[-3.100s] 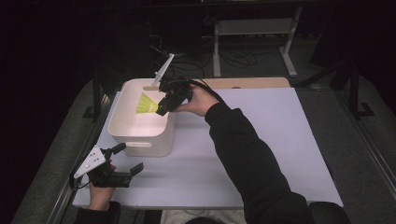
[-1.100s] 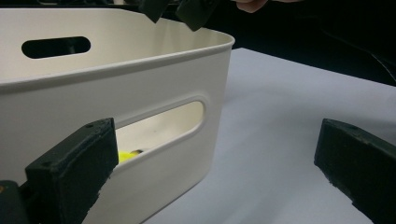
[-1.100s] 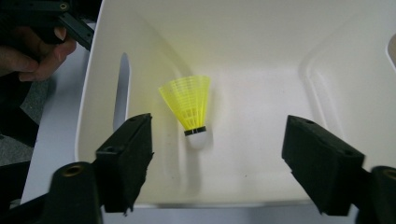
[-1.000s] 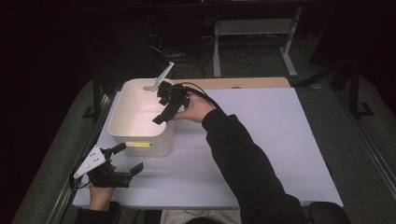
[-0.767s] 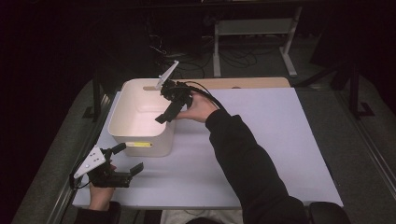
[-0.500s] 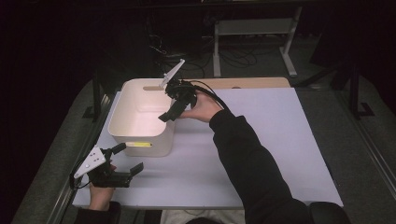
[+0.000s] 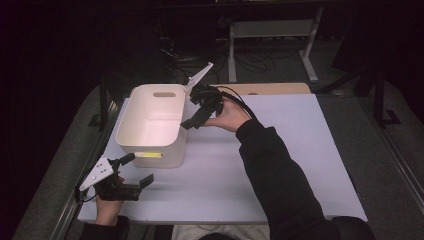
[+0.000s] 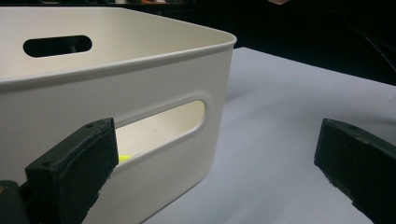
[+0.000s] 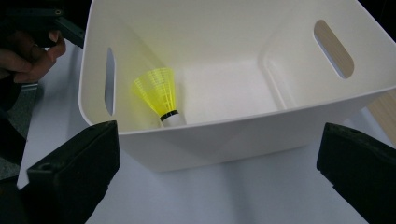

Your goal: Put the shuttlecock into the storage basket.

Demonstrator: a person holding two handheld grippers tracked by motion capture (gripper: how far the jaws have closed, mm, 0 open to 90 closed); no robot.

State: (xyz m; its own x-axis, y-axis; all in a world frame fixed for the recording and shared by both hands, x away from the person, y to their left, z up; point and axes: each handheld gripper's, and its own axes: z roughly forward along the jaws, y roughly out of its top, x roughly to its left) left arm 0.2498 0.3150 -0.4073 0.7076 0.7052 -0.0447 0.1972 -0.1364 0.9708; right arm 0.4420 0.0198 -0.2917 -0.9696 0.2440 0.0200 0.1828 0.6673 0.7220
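A white bin [image 7: 150,125] with handle slots stands at the left of the table. Inside it a yellow shuttlecock [image 9: 159,95] lies on the floor by the slotted wall, white cork toward me. A sliver of that yellow shows through the near slot [image 8: 122,158] [image 7: 148,155]. My right gripper [image 7: 192,112] hovers just outside the bin's right rim, open and holding nothing [image 9: 219,149]. Near the table's front left corner my left gripper [image 7: 137,170] is open, a little short of the bin's near wall [image 8: 140,93], with nothing between its jaws.
The white table top [image 7: 280,150] stretches bare to the right of the bin. A wooden board [image 7: 270,88] lies at the far edge. Behind the table stands a metal frame [image 7: 270,30] amid cables on a dark floor.
The right gripper held the shuttlecock over the bin, let it go inside, then drew back to the right past the rim. The left gripper has stayed still.
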